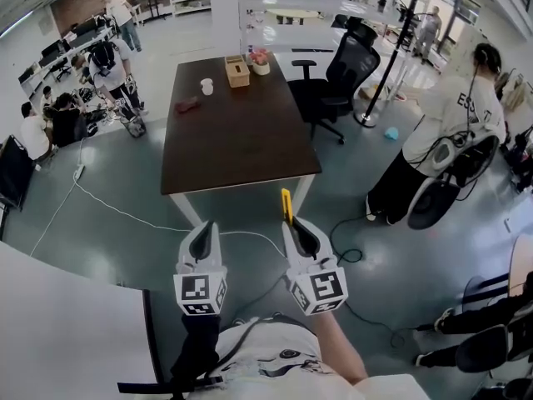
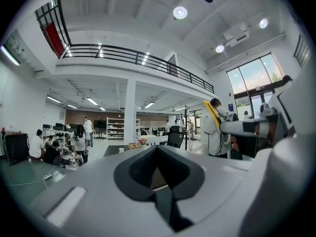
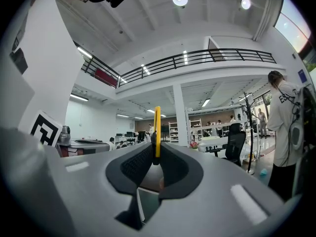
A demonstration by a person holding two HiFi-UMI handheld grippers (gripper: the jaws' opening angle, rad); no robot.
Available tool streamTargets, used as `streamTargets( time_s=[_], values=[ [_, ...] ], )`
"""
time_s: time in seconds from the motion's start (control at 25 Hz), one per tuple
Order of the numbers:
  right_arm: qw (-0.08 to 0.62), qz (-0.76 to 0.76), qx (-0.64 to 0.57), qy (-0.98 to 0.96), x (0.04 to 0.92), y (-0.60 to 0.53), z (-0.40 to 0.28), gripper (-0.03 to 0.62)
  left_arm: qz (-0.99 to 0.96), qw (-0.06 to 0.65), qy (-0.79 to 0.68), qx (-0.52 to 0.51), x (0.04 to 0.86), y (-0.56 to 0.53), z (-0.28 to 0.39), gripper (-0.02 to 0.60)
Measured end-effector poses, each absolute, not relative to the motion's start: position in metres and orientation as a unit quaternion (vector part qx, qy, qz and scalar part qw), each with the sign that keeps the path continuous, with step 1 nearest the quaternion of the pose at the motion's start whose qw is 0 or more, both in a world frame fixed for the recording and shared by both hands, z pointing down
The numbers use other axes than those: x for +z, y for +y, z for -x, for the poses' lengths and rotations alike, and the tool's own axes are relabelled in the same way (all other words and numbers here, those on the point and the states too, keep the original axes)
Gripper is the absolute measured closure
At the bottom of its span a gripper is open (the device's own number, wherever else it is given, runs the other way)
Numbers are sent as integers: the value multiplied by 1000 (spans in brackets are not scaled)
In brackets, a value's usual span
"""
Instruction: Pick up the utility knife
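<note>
The utility knife (image 1: 286,204) is yellow and slim, and it sticks up and forward out of my right gripper (image 1: 292,225), which is shut on its lower end. In the right gripper view the knife (image 3: 157,131) stands edge-on between the two dark pads of the right gripper (image 3: 156,154). My left gripper (image 1: 205,228) is held level beside it on the left, shut with nothing in it. In the left gripper view the left gripper (image 2: 157,148) has its tips together, and the knife (image 2: 212,114) shows at the right. Both grippers hover over the floor, short of the table.
A dark brown table (image 1: 241,144) stands ahead with a tissue box (image 1: 237,71), a white cup (image 1: 206,86), a flower pot (image 1: 261,62) and a dark red object (image 1: 186,104). A black office chair (image 1: 341,77) stands at its right. A person (image 1: 454,132) stands at right. Cables cross the floor.
</note>
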State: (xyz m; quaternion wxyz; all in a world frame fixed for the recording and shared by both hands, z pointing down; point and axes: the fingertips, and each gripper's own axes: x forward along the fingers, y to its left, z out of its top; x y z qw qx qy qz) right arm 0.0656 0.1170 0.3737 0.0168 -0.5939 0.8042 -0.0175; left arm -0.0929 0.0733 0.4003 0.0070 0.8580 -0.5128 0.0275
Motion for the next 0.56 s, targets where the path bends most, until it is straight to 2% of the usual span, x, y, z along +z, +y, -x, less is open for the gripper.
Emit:
streamTargets(
  time_s=[0.56],
  values=[
    [15,597,-21,802,373,119,-65,545,-861,8,-507,25,398,71,91,584]
  ],
)
